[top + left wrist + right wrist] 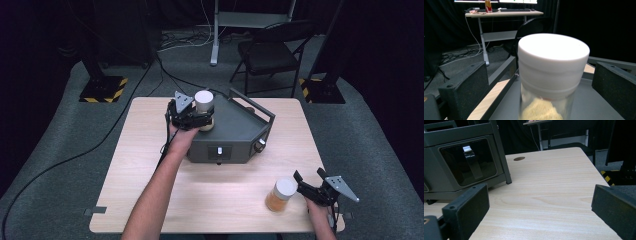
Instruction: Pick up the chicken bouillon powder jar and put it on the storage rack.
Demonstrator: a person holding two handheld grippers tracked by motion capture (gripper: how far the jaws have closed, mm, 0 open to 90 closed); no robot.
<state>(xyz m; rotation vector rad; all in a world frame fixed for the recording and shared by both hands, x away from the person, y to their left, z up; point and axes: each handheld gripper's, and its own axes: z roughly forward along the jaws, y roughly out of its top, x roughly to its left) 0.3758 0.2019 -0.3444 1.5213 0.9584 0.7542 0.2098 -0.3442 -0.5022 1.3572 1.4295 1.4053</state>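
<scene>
A clear jar (204,102) with a white lid and yellow contents stands upright on the flat top of a dark grey box-like appliance (235,135). My left gripper (199,120) is at the appliance's left edge, open, one jaw on each side of the jar. In the left gripper view the jar (552,65) stands close between the black pads (465,90), with a gap on both sides. A second white-lidded jar (281,195) with orange contents stands near the table's front right. My right gripper (308,176) sits just right of it, open and holding nothing.
The appliance has a railed top, a dark front window (466,160) with a handle, and a knob (260,145). The wooden table (150,190) lies around it. A folding chair (270,52) and a desk frame stand on the carpet beyond.
</scene>
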